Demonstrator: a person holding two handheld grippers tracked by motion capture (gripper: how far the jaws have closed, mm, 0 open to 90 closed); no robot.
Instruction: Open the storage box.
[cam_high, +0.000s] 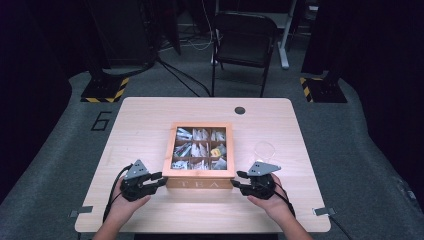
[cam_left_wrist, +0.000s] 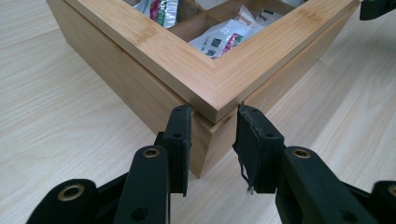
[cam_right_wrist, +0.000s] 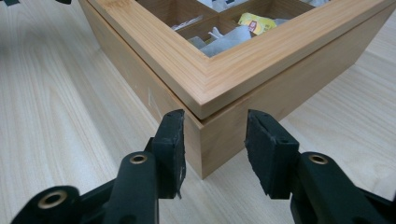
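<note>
At the left of the high view, the left gripper (cam_high: 159, 179) lies low on the table (cam_high: 140, 125), held in the person's left hand (cam_high: 125, 204), its tips at the near left corner of the wooden tea box (cam_high: 200, 181). In the left gripper view that corner sits right between the two black jaws; both pads press its two faces just under the lid, so the left gripper (cam_left_wrist: 214, 122) is clamped on the corner.

The tea box stands in the middle of the table, its glass-topped lid showing compartments of tea bags (cam_high: 199, 149).

At the right, the right gripper (cam_high: 239, 180) meets the near right corner. In its own view the right gripper (cam_right_wrist: 215, 126) straddles that corner, its left pad touching the wood, the other seemingly just clear: the jaws stand apart around it.
</note>
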